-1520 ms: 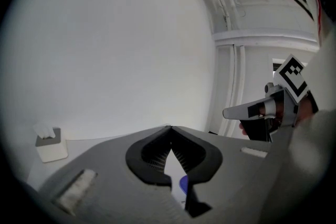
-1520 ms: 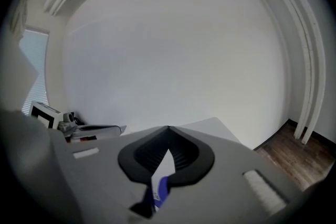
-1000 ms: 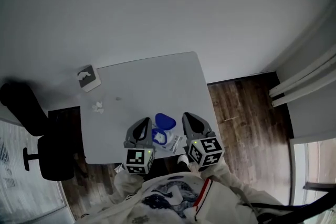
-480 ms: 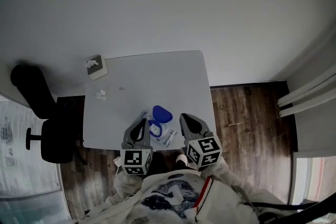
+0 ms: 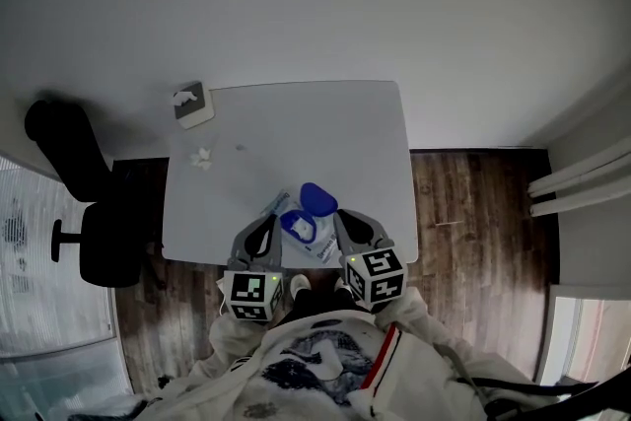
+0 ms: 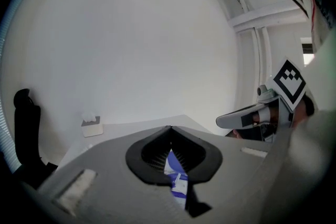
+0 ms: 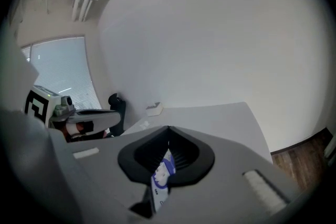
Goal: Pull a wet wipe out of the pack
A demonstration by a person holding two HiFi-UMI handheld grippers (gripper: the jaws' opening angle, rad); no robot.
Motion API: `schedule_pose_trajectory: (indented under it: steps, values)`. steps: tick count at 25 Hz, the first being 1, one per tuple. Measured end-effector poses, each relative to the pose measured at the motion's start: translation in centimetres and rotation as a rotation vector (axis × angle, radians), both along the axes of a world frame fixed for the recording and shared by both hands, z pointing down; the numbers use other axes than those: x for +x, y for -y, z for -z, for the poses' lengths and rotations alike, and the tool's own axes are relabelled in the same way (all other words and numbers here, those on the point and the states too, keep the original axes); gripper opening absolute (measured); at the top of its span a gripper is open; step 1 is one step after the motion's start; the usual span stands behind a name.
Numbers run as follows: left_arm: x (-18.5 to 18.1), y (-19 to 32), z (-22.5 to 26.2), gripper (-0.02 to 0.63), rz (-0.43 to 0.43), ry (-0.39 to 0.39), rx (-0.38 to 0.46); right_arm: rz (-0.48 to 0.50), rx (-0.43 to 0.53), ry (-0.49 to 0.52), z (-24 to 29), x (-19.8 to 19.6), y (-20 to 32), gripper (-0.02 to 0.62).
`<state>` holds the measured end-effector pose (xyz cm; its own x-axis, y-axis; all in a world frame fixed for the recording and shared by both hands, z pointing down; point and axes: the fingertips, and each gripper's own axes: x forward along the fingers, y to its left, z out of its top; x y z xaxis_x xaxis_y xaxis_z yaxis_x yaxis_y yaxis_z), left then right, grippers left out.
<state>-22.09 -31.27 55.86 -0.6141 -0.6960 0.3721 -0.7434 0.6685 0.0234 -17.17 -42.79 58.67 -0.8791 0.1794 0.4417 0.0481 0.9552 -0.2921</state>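
white table [image 5: 296,133], lower centre: wipe pack [image 5: 301,224], blue lid [image 5: 317,197] open. left gripper [image 5: 270,224] and right gripper [image 5: 341,220] jaws both clamped on pack edges. risk: film slips or tears; no jaws free for wipe.

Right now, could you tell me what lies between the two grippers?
In the head view, the wet wipe pack, lid open, spans from left gripper to right gripper; both grip its edges.
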Motion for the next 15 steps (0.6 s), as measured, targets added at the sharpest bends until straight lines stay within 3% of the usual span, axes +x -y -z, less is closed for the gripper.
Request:
schedule_pose_trajectory:
  steps: [7,15]
  values:
    - [0.0,-0.6,-0.6,0.006,-0.042,-0.011,0.002,0.063,0.017,-0.072,-1.4,0.1,-2.4,0.122]
    - [-0.3,-1.9,-0.8,0.005,-0.050,-0.011,0.014,0.250,0.090,-0.152,-5.1,0.2,-6.4,0.262]
